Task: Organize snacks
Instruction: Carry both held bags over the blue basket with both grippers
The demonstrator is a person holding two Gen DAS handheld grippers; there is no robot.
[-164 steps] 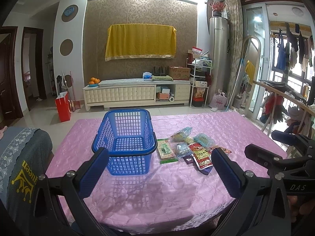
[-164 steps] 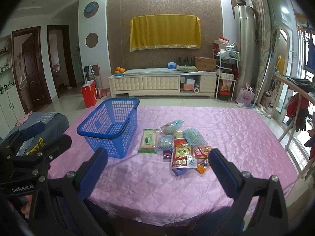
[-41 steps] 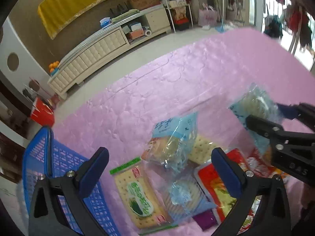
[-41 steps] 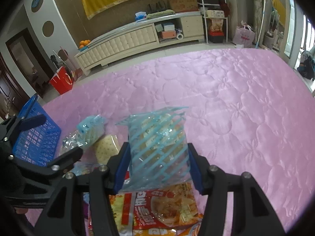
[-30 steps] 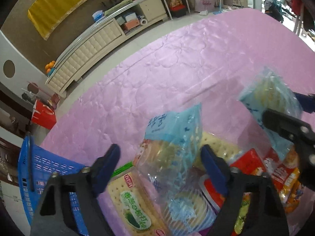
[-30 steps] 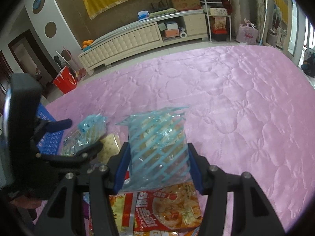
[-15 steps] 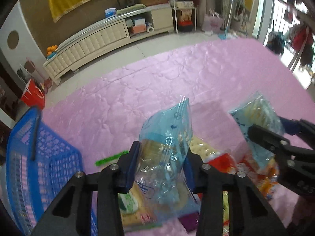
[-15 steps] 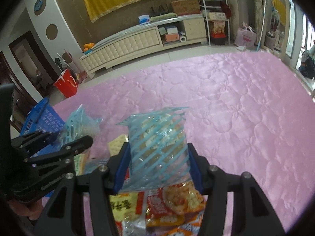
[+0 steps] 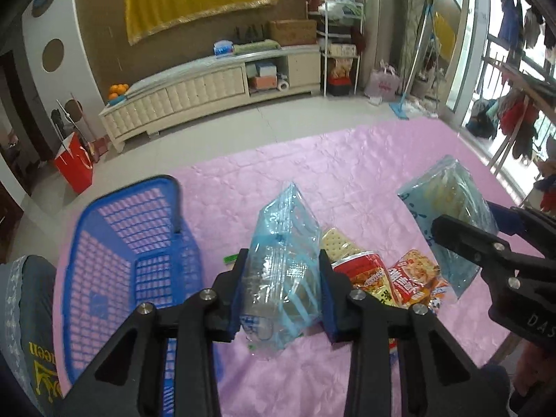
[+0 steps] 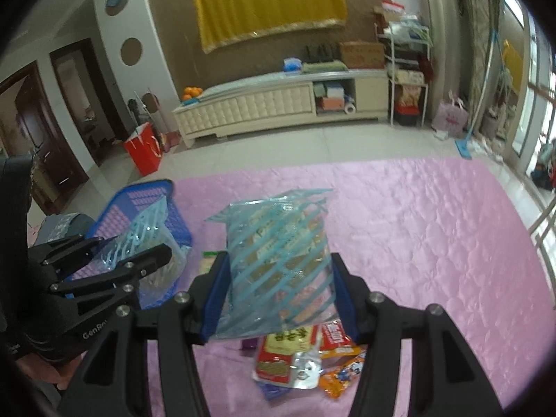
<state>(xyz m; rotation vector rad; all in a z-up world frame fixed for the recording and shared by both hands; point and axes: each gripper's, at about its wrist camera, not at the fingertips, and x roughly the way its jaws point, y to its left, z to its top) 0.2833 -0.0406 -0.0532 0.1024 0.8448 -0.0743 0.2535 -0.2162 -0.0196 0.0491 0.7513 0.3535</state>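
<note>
Left wrist view shows the blue plastic mesh basket [image 9: 128, 243] far left on the pink quilted tablecloth [image 9: 365, 160]. Beside it, the left gripper [image 9: 283, 278], jaws just closing, clenches a crinkly clear blue-striped snack bag [image 9: 285, 243]. The right gripper [image 10: 278, 299] pinches a similar blue-latticed packet [image 10: 278, 257]. Slippery film could slide free mid-carry.

The left wrist camera looks forward and down along its own fingers from close above the pink table [image 9: 365, 160], with the blue basket [image 9: 114, 243] at 9 o'clock and the other gripper's arm at 3 o'clock. The right wrist camera sits beside it, facing the same way, with the basket [image 10: 139, 194] at 9 o'clock. Both share the table [image 10: 434, 208], the snack pile [image 9: 392, 278] [image 10: 302, 358] and the far cabinet [image 9: 194, 90] [image 10: 264, 107] at 12 o'clock.
</note>
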